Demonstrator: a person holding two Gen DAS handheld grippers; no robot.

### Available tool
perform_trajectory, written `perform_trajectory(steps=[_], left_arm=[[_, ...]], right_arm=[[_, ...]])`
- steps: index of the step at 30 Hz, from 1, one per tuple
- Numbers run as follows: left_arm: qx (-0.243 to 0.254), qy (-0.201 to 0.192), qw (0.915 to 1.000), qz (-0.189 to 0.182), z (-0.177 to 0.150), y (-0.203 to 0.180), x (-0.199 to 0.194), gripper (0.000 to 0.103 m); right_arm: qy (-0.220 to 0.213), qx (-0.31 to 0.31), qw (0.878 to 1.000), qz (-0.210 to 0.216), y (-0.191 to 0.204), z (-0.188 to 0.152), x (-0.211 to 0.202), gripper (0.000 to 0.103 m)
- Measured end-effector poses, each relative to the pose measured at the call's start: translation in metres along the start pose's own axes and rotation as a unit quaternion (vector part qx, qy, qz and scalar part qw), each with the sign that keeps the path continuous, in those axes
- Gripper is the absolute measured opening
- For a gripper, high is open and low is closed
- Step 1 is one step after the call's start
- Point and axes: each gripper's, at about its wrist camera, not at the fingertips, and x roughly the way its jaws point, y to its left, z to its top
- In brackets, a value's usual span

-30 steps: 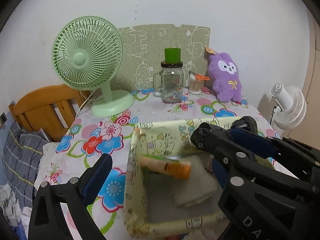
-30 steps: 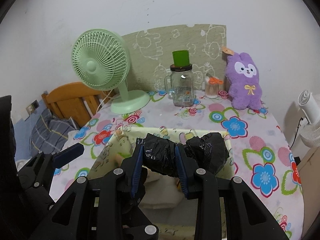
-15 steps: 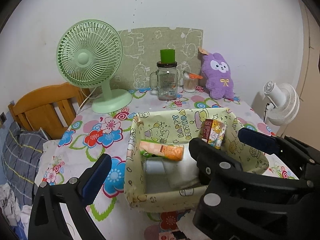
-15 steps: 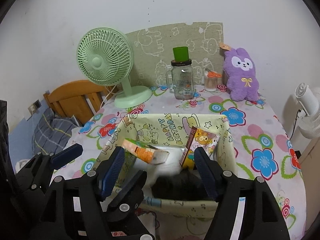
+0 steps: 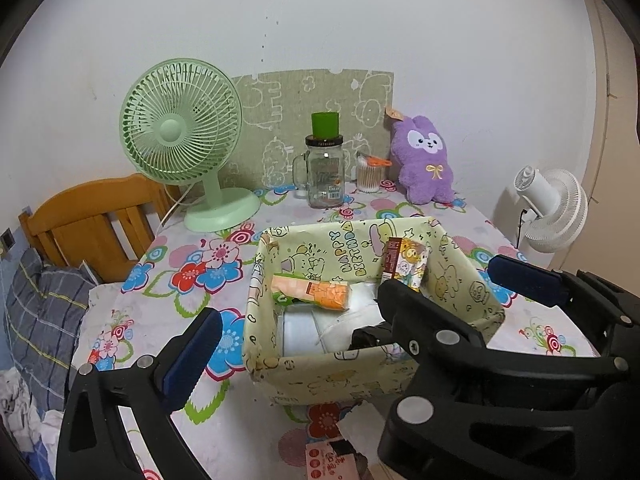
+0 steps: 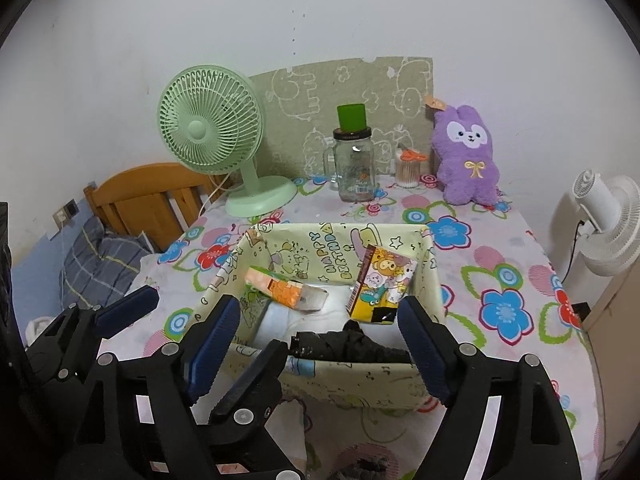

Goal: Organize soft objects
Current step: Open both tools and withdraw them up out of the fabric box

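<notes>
Right gripper [image 6: 320,332] fingers just spread, empty, above black bag [image 6: 352,346].

The box [image 6: 424,280] carries "HAPPY BIRTHDAY" in yellow-outlined letters running up its inner far wall, clear in both views. The jar [image 6: 354,168] has a printed label low on its glass and lettering round its dark lid, both too small to read. The cartoon packet [image 6: 380,288] and the orange packet [image 6: 280,290] inside the box bear print that cannot be made out.
</notes>
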Motion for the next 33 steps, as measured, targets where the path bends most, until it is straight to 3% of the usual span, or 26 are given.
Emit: perform_trajectory(steps=[15,33], left_arm=[[0.006,-0.024,0.9996,-0.009,-0.009,-0.010,-0.037,0.103],[0.003,-0.037,0.9993,-0.009,-0.031,-0.018,-0.060,0.103]], right_arm=[[-0.029,0.004,0.999,-0.026,0.003,-0.010,-0.046,0.098],[-0.048,0.009,0.997,-0.057,0.004,-0.036,-0.075,0.100]])
